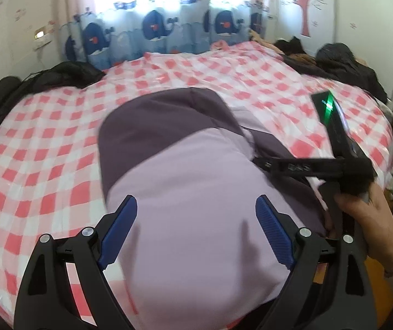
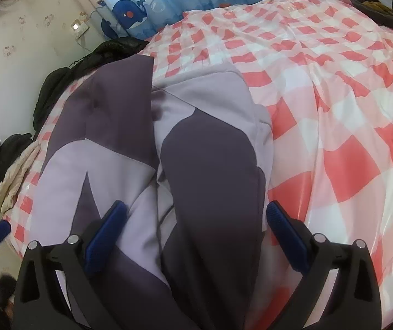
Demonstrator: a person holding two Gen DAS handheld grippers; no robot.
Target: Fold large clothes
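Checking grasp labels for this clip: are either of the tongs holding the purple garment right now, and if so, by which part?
Nothing is held. Both the left tongs and the right tongs stand open above the purple garment, pads clear of the fabric.

From my left gripper [image 1: 196,220], the purple garment [image 1: 196,192] runs under the jaws and off the bottom edge, so I can't see its near hem. The whole view smears with blur. Right of it, the right hand [image 1: 372,220] is cut by the frame. Under my right gripper [image 2: 196,228], the garment's lower end is likewise hidden. Dark clothes [image 2: 59,82] far left stay indistinct.
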